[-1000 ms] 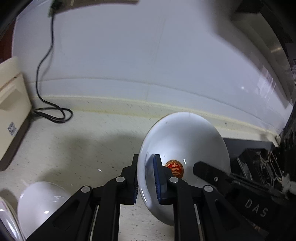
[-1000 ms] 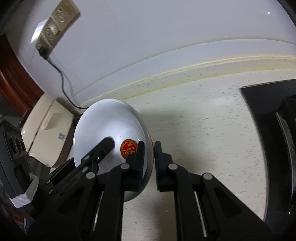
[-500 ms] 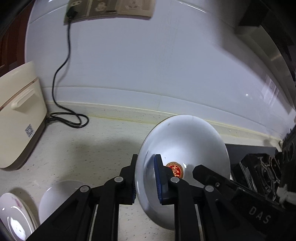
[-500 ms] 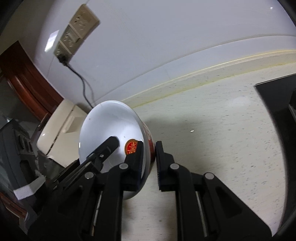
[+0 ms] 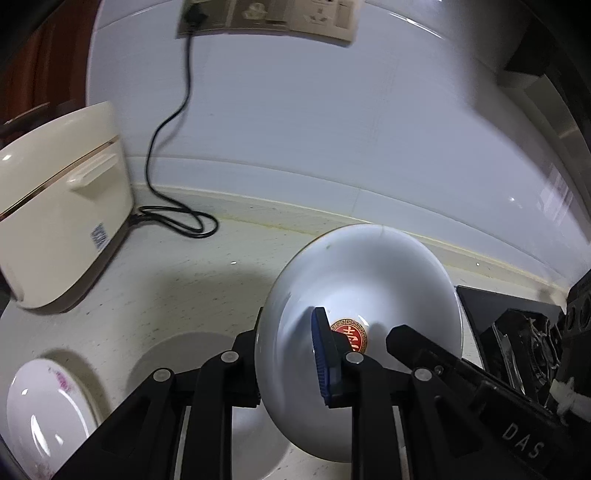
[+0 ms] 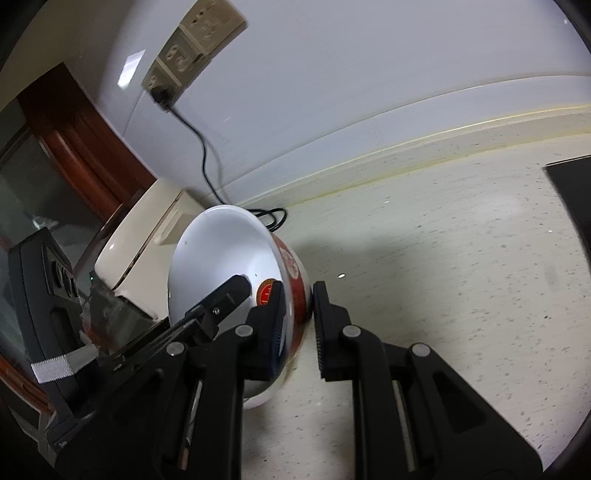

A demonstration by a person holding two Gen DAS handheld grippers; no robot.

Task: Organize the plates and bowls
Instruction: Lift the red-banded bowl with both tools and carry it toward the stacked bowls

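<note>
A white bowl point(image 5: 369, 273) with a red emblem inside hangs tilted over the counter, held by both grippers. My left gripper point(image 5: 288, 332) has the bowl's left rim between its jaws, blue pad inside against the wall; the jaws are opening. My right gripper point(image 6: 299, 291) pinches the opposite rim of the bowl point(image 6: 218, 251), one finger inside, the other against the red-patterned outside. Under the held bowl another white bowl point(image 5: 166, 362) rests on the counter. A small plate point(image 5: 40, 413) with pink flowers lies at the lower left.
A cream rice cooker point(image 5: 55, 221) stands at the left against the wall, its black cable point(image 5: 177, 221) coiled on the counter and running up to a socket strip point(image 5: 266, 14). A black hob point(image 5: 491, 306) borders the counter on the right.
Both grippers carried the bowl to the left, toward the rice cooker. The cooker, the flowered plate and the lower bowl came further into view. The bowl's red outside now shows.
</note>
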